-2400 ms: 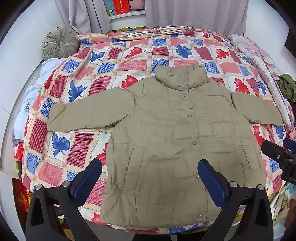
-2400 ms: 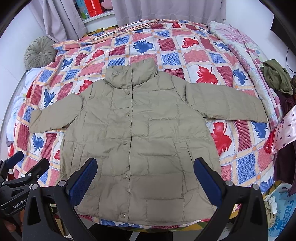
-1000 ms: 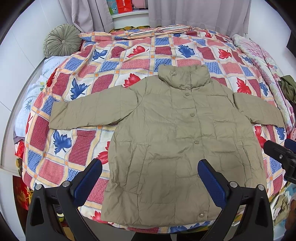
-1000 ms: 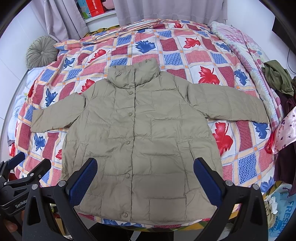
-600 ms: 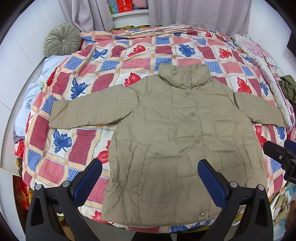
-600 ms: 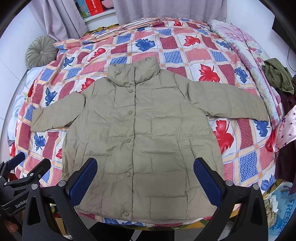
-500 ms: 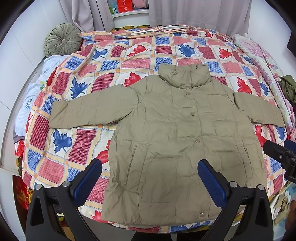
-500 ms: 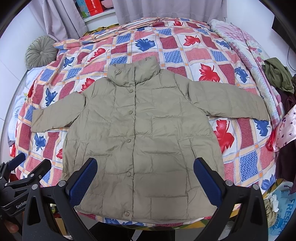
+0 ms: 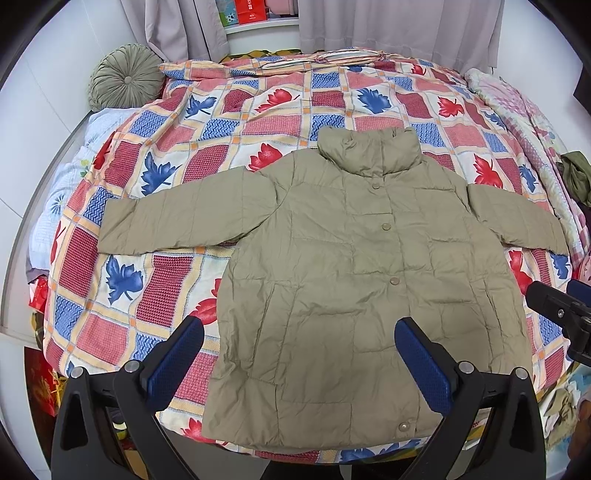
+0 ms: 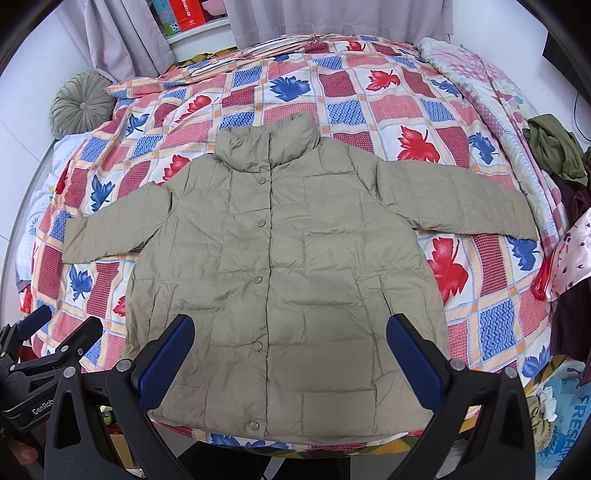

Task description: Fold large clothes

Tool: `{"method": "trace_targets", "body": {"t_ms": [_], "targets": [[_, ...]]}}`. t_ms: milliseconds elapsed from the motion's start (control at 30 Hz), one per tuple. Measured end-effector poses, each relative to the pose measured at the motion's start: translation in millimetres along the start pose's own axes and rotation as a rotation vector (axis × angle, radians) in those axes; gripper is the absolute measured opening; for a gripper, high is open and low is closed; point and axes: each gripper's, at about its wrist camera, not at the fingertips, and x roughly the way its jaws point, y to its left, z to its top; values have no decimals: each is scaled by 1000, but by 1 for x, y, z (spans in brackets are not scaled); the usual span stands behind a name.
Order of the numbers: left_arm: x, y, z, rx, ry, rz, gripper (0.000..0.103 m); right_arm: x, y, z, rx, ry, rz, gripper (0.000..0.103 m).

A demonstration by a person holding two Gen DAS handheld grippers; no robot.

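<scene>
Jacket (image 9: 354, 280) — olive, padded, snapped shut — lies flat, front up, on the bed (image 9: 229, 129), both sleeves spread out to the sides, collar toward the far end, hem at the near edge

Change over the last couple of seconds: almost none. Jacket sits the same, no crease or sleeve moved; both views have only drifted slightly, so the holders are hovering, not acting. Judgement: folding not begun, this is the laid-out start; a sleeve looks like the first thing to take

Left gripper (image 9: 299, 358) — jaws spread wide, nothing between them, held above the lower left of the jacket, not touching it. Right gripper (image 10: 291, 350) — likewise wide apart and empty, over the hem

Outward: checked bedspread (image 10: 369, 107) with red and blue leaves under the jacket; round green cushion (image 9: 123, 79) at the far left corner; heap of clothes (image 10: 554, 147) off the right edge

Writing: "GenRob…" partly readable on the left gripper's body in the right wrist view; "FRESH" on a bag (image 10: 569, 424) bottom right; red box (image 10: 186, 13) on the shelf has marks too small to read
</scene>
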Motion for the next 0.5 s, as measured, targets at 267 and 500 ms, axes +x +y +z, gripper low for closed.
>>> {"method": "trace_targets", "body": {"t_ms": [267, 500], "targets": [[0, 4, -2, 3, 6, 0, 103, 0, 2, 0, 1, 3, 0, 103], [8, 11, -10, 5, 21, -2, 103, 5, 5, -10, 15, 19, 8, 103]]}}
